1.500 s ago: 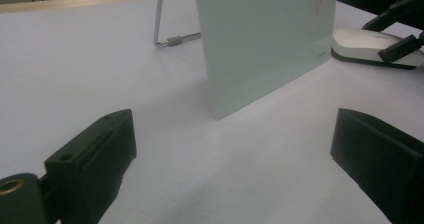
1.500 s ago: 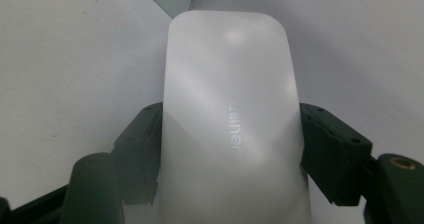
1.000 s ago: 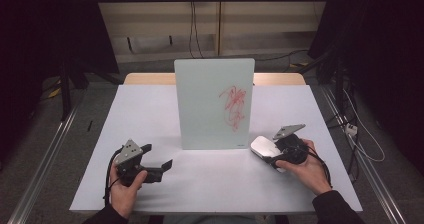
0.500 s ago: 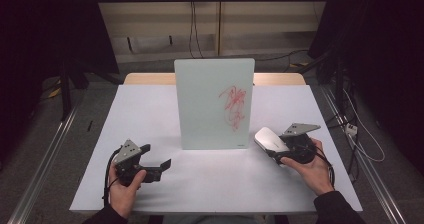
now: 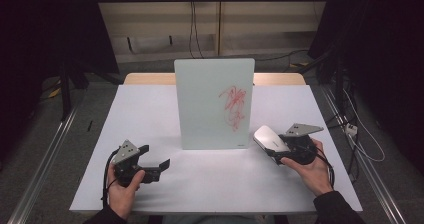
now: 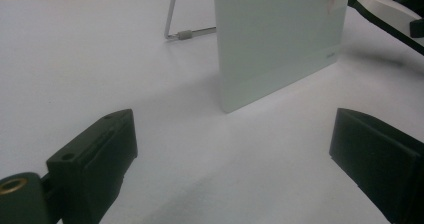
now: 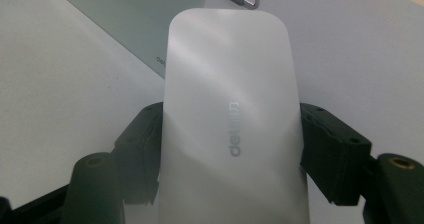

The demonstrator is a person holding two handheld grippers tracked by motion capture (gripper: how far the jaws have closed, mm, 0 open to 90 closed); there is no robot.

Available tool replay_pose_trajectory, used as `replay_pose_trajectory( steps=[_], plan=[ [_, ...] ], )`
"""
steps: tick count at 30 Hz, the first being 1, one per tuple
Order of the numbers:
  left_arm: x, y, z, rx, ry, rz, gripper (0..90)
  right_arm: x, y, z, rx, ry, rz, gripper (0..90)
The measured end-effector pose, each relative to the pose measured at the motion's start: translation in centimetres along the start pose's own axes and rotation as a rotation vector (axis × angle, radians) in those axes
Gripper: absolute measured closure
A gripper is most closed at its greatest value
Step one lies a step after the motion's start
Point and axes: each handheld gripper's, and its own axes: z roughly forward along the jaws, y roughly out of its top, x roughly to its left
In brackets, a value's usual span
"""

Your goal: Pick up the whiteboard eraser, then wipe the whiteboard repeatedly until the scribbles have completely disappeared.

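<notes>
Hands come in from the near edge of the white table (image 5: 210, 184), each holding a gripper. On the person's left, the left gripper (image 5: 152, 161) rests low over the tabletop with its two black jaws spread wide apart and nothing between them; the left gripper view (image 6: 235, 154) shows bare table surface in the gap. On the person's right, the right gripper (image 5: 280, 146) is clamped on a white eraser (image 5: 267, 139), a flat oblong block with rounded corners that points toward the board; in the right gripper view (image 7: 230, 134) the jaws press against both long sides of the eraser (image 7: 230, 99), and grey lettering runs along its top face. The eraser's far end sits just beside the lower right corner of the whiteboard (image 5: 215, 104) but apart from it. That whiteboard stands upright near the middle of the table, leaning slightly back on a thin metal stand (image 6: 187, 33) visible behind it in the left gripper view. A red scribble (image 5: 234, 106) marks the right half of the board's face. Beyond the table's far wooden edge, cables (image 5: 192, 21) hang down a pale wall, and dark curtains flank both sides.
</notes>
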Motion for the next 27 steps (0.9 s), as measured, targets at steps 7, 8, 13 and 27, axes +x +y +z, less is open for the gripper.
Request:
replay_pose_trajectory(
  steps=[7, 8, 13, 27],
  plan=[
    [0.1, 0.0, 0.0, 0.004, 0.005, 0.003, 4.9, 0.1, 0.3, -0.6, -0.034, -0.009, 0.006, 31.6],
    [0.2, -0.1, 0.0, 0.005, 0.006, 0.001, 4.9, 0.1, 0.4, -0.7, -0.042, -0.017, 0.002, 31.6],
    [0.2, 0.0, -0.2, 0.001, 0.012, 0.001, 4.9, 0.8, 1.1, -1.3, -0.095, -0.021, -0.018, 31.6],
    [0.0, 0.0, 0.0, 0.006, 0.003, 0.010, 4.9, 3.1, 3.0, -1.7, -0.175, -0.046, -0.106, 31.6]
  ],
)
